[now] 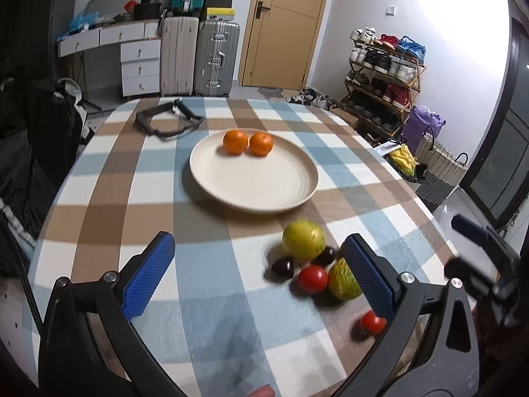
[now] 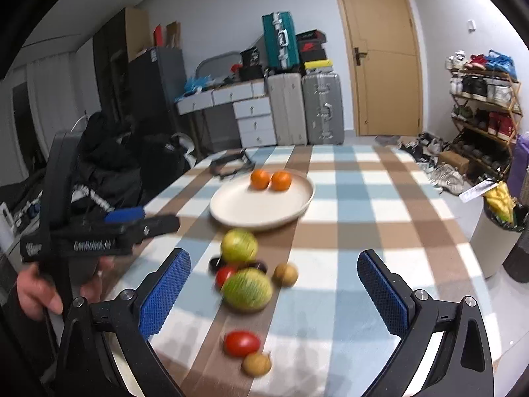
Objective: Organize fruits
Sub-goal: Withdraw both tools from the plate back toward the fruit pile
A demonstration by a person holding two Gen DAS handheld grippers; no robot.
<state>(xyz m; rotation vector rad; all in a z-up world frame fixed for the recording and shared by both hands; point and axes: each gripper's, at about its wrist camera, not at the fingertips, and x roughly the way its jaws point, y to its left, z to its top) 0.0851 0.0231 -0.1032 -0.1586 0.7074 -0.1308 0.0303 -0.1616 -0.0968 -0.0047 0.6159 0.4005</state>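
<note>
A cream plate (image 1: 254, 185) (image 2: 238, 210) on the checked tablecloth holds two oranges (image 1: 235, 142) (image 2: 260, 179). In front of it lies a loose cluster: a yellow-green fruit (image 1: 303, 239) (image 2: 238, 244), a striped green fruit (image 1: 342, 280) (image 2: 248, 288), two red tomatoes (image 1: 312, 279) (image 2: 241, 343), dark plums (image 1: 283, 266), and small tan fruits (image 2: 285, 274). My left gripper (image 1: 261, 264) is open above the near table, left of the cluster. My right gripper (image 2: 274, 289) is open with the striped fruit between its blue pads (image 2: 165, 294), apart from both.
A black strap-like frame (image 1: 165, 120) lies on the table's far left. A hand (image 2: 36, 292) holds the left gripper's handle. Suitcases (image 1: 215, 56), drawers, a shoe rack (image 1: 383, 76) and a bin with yellow contents (image 2: 499, 205) surround the table.
</note>
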